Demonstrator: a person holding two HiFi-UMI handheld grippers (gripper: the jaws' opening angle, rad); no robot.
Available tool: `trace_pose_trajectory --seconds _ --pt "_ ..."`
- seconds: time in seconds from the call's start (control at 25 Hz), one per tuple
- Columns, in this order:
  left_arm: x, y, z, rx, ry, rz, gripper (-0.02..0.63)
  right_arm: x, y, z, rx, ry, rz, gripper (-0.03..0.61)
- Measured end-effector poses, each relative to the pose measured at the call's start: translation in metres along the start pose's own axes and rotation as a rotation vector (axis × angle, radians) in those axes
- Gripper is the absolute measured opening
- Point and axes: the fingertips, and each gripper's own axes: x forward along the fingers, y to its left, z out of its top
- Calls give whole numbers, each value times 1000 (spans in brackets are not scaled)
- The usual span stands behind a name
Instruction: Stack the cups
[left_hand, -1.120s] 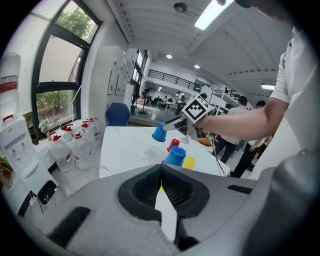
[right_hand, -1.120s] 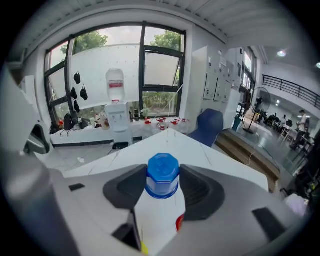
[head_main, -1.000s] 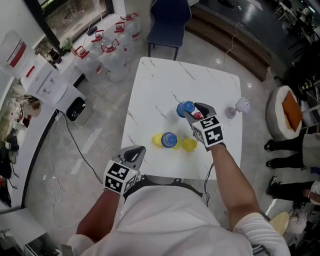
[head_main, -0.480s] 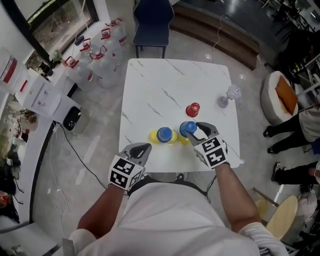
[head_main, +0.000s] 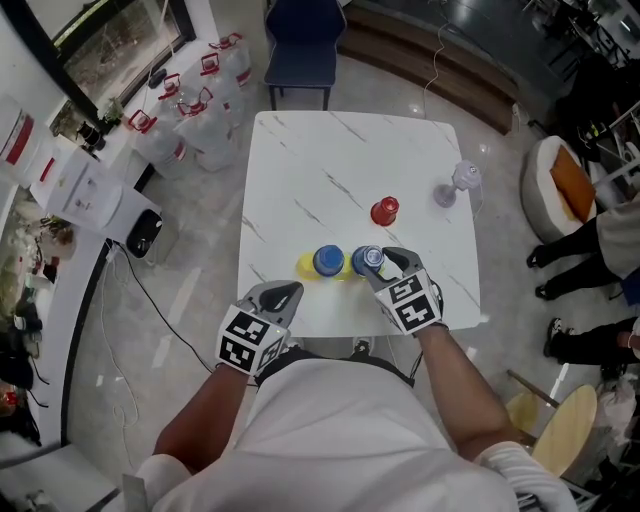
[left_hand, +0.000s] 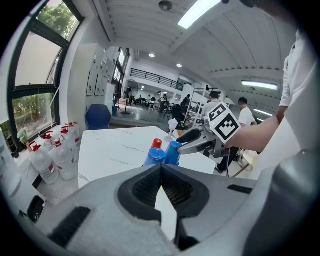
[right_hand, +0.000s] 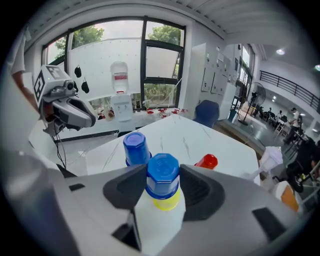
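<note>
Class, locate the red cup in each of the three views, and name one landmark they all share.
Head view: red cup, right of centre, upper half.
Left gripper view: red cup, near centre, just above the jaws.
Right gripper view: red cup, right of centre, above the right-hand jaw.
Shared landmark: the white marble table it stands on.

I was working in a big open hall, canteen-like: a marble-topped counter with a blue chair, water jugs and a dispenser beneath tall windows, a standing fan, a railed mezzanine, and people farther back.
</note>
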Motion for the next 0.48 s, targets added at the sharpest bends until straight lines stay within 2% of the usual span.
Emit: trace_pose_trajectory --seconds 0.44,0.48 --pt "1 -1 -8 -11 14 4 8 10 7 -2 1 1 12 215" --pt "1 -1 -8 -11 14 4 8 10 8 -3 -1 4 15 237"
